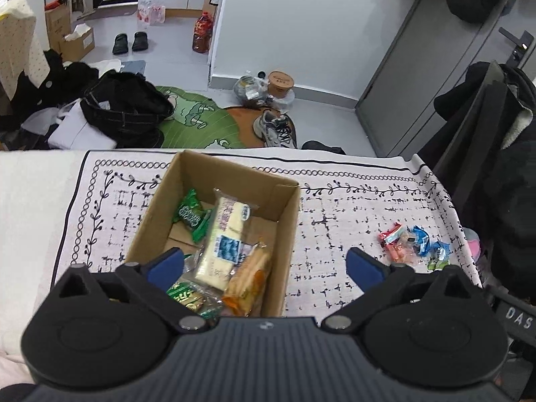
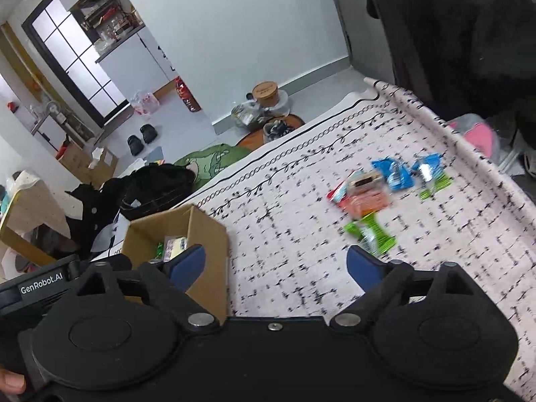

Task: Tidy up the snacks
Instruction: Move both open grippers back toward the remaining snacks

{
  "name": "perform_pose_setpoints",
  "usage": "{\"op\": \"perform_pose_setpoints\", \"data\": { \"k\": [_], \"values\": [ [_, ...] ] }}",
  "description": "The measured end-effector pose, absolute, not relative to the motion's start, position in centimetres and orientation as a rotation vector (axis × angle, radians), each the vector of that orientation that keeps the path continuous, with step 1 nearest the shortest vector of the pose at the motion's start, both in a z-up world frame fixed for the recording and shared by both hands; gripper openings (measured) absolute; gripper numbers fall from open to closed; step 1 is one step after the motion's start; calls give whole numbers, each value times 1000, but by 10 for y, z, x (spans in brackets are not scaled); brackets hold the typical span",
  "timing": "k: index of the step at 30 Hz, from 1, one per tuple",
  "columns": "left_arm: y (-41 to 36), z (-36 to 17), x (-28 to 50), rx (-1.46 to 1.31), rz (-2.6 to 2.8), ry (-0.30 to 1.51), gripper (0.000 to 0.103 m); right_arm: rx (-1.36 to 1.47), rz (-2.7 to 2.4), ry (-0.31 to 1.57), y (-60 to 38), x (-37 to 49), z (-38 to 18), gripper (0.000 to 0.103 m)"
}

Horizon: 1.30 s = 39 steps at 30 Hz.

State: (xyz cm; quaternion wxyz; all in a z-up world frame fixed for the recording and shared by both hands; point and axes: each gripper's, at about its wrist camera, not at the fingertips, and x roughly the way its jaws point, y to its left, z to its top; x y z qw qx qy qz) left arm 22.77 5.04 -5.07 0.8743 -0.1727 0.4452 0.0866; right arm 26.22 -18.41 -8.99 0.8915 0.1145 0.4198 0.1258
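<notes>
Cluttered floor, patterned cloth (image 1: 351, 221), cardboard box (image 1: 284, 221), both grippers wide open, empty

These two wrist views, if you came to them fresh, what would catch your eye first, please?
Probably the open cardboard box on the patterned cloth, already holding several snack packets, among them a long pale one. Next, the bright loose snacks still lying on the cloth to its right. Both the left gripper and the right gripper are open and empty.
</notes>
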Motion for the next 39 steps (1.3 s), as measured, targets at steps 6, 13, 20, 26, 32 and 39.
{"op": "perform_pose_setpoints", "data": {
  "k": [6, 13, 20, 26, 32, 39],
  "values": [
    [38, -44, 233, -361, 149, 909, 103, 245, 260, 846, -210, 267, -82, 103],
    [23, -40, 239, -355, 128, 899, 103, 192, 253, 832, -234, 273, -77, 103],
    [6, -43, 247, -354, 102, 903, 103, 200, 224, 767, -259, 272, -93, 103],
    [-9, -51, 255, -347, 85, 933, 103, 258, 203, 747, -279, 281, -94, 103],
    [-28, -58, 266, -320, 64, 919, 103, 306, 195, 766, -293, 291, -103, 103],
    [-56, -78, 286, -330, 21, 940, 100, 348, 170, 804, -309, 303, -116, 92]
  ]
}}
